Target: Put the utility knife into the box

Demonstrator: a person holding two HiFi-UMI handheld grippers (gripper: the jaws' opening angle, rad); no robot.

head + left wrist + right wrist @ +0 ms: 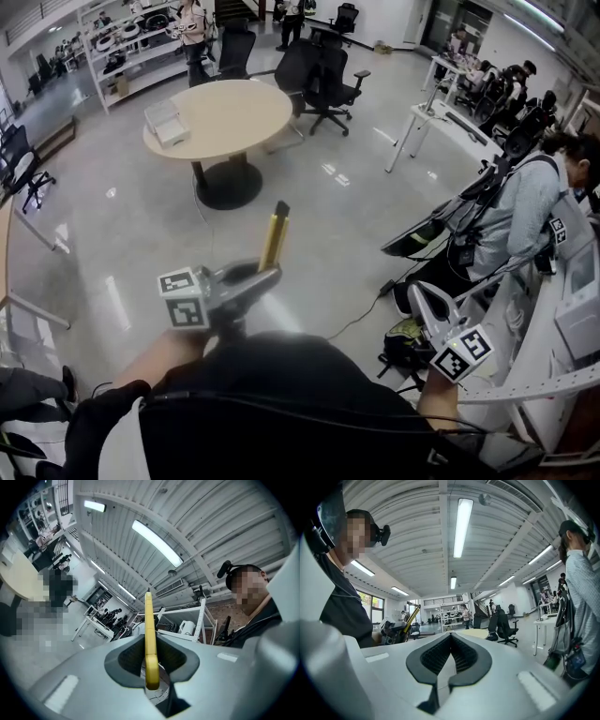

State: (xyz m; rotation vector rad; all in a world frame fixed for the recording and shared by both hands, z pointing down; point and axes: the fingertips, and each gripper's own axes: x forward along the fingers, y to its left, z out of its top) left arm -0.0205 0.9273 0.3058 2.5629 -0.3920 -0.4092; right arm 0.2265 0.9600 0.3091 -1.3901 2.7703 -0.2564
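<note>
No lettering, number, brand name or sign can be read anywhere in this office hall. The only printed marks are the black-and-white square patterns on the cubes of the left gripper and the right gripper, and these carry no letters or digits. The yellow utility knife shows no legible marking in either the head view or the left gripper view. Distant shelves and desks are too small to yield any text.

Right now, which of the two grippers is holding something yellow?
The left gripper: a yellow utility knife is clamped between its fingers. The right gripper has its fingers shut on nothing.
</note>
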